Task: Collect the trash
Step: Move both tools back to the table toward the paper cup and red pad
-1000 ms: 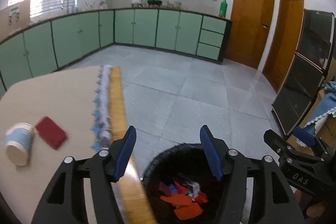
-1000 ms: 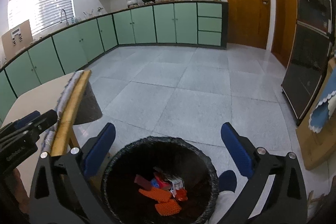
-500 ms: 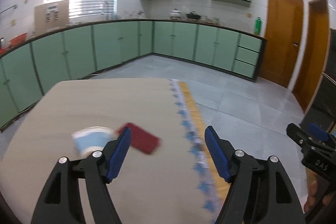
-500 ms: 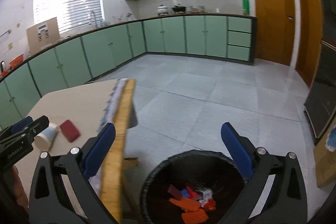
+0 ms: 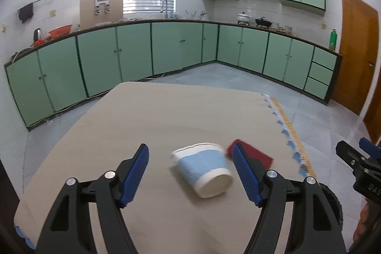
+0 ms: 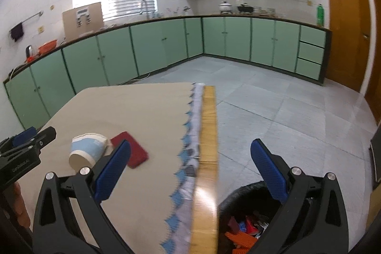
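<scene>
A blue-and-white paper cup [image 5: 202, 168] lies on its side on the beige tablecloth [image 5: 166, 116], base toward me. A flat red packet [image 5: 262, 157] lies just right of it, partly behind one finger. My left gripper [image 5: 188, 154] is open, hovering short of the cup, which sits between its fingers in the picture and touches neither. The right wrist view shows the cup [image 6: 88, 150] and red packet [image 6: 133, 151] left of my open right gripper [image 6: 190, 144], which holds nothing above the table's right edge. The left gripper [image 6: 31, 142] shows at that view's left.
A black-lined trash bin [image 6: 234, 196] with orange and red scraps stands on the floor beside the table's wooden edge [image 6: 208, 135]. The bin's rim [image 5: 333, 201] and the right gripper [image 5: 357, 161] show at the right of the left wrist view. Green cabinets line the far walls.
Both grippers have swung left from above the bin to the table. The cup and red packet now lie right in front of the left gripper. The bin has slid to the lower right.
</scene>
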Demonstrator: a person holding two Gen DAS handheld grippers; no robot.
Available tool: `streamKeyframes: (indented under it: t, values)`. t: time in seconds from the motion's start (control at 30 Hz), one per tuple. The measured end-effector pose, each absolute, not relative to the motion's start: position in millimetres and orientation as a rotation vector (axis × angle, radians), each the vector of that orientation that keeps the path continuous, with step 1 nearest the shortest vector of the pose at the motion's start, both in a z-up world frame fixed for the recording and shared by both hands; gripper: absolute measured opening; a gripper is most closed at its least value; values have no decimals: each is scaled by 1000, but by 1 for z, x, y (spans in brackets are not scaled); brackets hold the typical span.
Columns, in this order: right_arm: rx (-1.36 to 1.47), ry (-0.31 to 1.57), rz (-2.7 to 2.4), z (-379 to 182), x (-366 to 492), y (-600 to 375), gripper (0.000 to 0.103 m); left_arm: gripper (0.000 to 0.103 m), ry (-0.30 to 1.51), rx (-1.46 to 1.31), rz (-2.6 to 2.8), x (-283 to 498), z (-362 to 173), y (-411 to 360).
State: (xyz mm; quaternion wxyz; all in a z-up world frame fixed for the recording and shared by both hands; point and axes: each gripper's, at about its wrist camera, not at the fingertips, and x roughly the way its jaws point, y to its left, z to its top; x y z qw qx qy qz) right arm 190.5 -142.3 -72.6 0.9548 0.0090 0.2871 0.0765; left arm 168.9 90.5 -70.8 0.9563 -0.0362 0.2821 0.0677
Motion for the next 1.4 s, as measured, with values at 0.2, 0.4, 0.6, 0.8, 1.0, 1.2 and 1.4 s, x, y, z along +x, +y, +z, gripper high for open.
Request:
streamKeyframes:
  t: [0.2,0.4,0.6,0.8,1.0,1.2,1.4]
  values:
    - [-18,610,202,-82,204,-118,98,71,592,-70,160,172,-81,99]
    - [-45,647,246,-92,217,-96,98,71,612,-80,168,177,-90,105]
    - [-81,697,290,-109,233,-80,98,71,627,-86,178,180,-96,110]
    - [-68,745,300,-124,244,-71,98,71,644,-87,188,187,-102,111]
    - [-85,800,303,-132,257,-63,98,71,670,-85,190,196,-110,112]
    - [-142,864,317,-142,267,-49,97,71,681,-91,191,198,-114,113]
    - [-156,912,335,-149,275,-42,79,71,693,-101,192,200,-117,115]
